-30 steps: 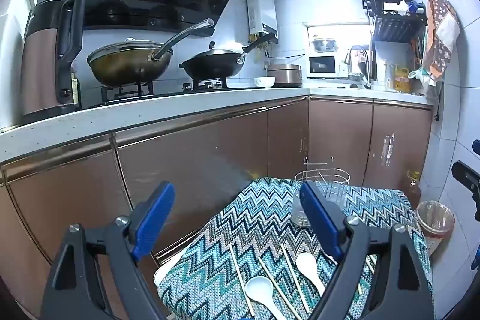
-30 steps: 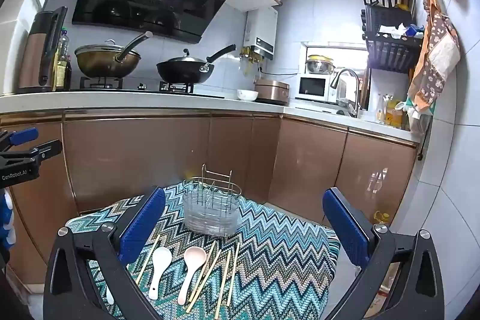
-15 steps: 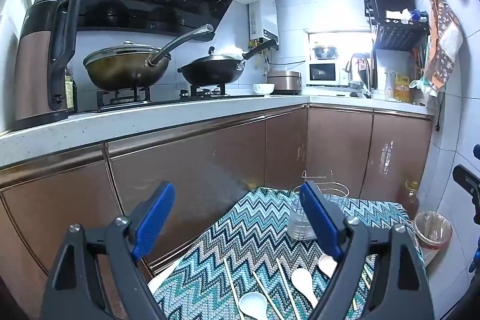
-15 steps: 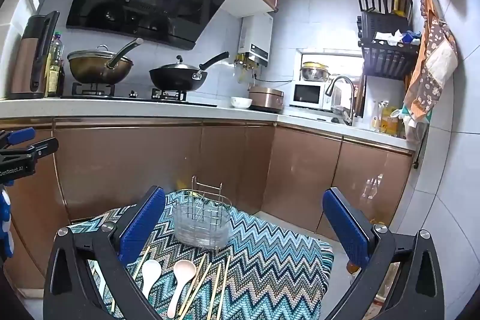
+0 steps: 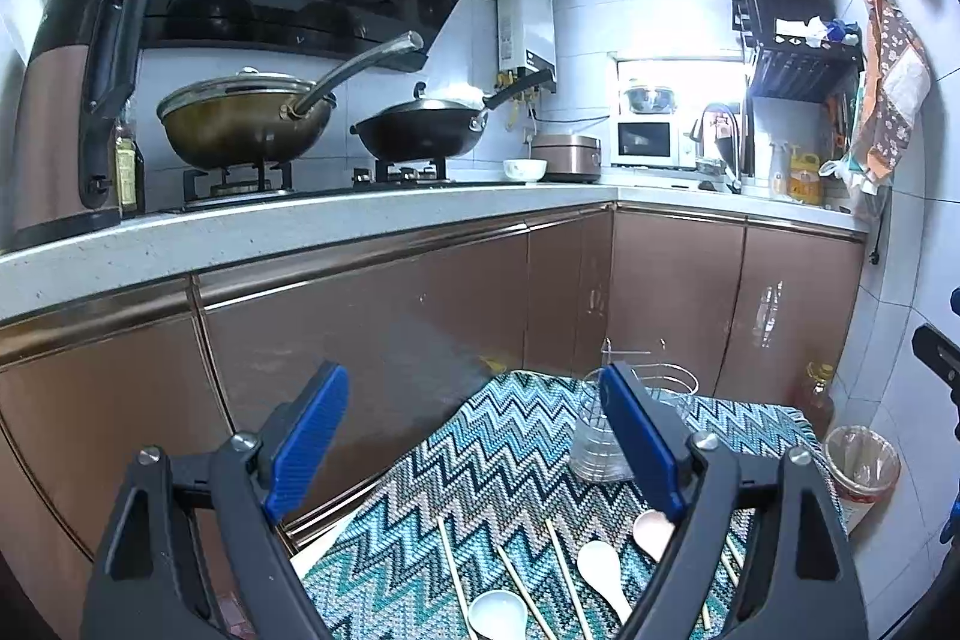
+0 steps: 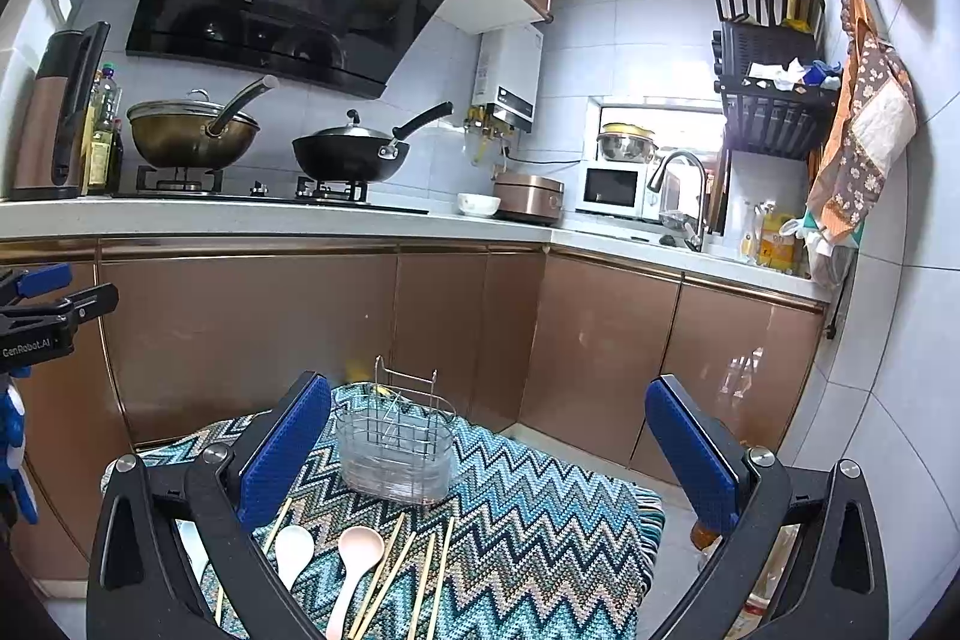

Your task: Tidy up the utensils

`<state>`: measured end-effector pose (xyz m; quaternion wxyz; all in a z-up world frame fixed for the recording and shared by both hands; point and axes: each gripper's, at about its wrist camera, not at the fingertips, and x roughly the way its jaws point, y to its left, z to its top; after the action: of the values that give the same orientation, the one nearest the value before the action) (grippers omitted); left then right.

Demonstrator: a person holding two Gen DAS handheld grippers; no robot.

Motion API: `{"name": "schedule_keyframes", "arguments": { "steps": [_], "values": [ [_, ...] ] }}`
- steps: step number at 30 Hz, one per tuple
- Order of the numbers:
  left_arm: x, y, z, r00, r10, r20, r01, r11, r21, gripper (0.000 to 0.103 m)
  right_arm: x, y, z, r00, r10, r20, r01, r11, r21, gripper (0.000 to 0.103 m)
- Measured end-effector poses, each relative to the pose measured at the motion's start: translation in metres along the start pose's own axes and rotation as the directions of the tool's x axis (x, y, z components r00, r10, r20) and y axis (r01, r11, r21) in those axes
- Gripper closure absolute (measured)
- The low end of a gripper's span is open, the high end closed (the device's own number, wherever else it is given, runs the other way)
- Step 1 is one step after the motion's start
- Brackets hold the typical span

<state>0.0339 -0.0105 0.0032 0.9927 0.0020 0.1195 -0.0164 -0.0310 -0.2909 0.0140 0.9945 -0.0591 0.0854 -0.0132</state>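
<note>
Wire utensil holder [image 6: 395, 451] stands upright on the zigzag cloth [image 6: 540, 532] covering the counter; at its 6 o'clock lie a white spoon [image 6: 293, 550], a pink spoon [image 6: 358, 556] and loose chopsticks [image 6: 441, 574], flat on the cloth. Left tongs [image 5: 474, 451] and right tongs [image 6: 486, 460] both spread wide, holding nothing, raised above the cloth. Beyond, at 12 o'clock, brown cabinets [image 6: 252, 334]; two woks [image 6: 351, 154] on the stove.

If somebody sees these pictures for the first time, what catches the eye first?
Probably the zigzag-patterned cloth low in the middle, with the wire utensil holder standing on it and spoons and chopsticks lying in front. Next, the two woks on the stove at upper left, under the black hood.
</note>
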Motion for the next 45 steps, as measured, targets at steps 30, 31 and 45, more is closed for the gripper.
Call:
{"name": "schedule_keyframes", "arguments": {
  "steps": [30,31,45],
  "values": [
    [-0.001,-0.011,0.013,1.000,-0.001,0.022,0.001,1.000,0.006,0.018,0.006,-0.014,-0.009,1.000,0.011,0.013,-0.012,0.999,0.034,0.000],
    [0.001,-0.010,0.013,1.000,-0.003,0.016,0.003,1.000,0.001,0.018,0.006,-0.015,-0.009,1.000,0.011,0.013,-0.011,0.999,0.035,0.000],
    [0.044,0.011,-0.012,0.978,-0.020,-0.206,0.008,0.998,-0.058,0.018,0.028,-0.020,-0.014,0.995,0.081,-0.066,-0.076,0.995,0.069,0.000]
  ]
}}
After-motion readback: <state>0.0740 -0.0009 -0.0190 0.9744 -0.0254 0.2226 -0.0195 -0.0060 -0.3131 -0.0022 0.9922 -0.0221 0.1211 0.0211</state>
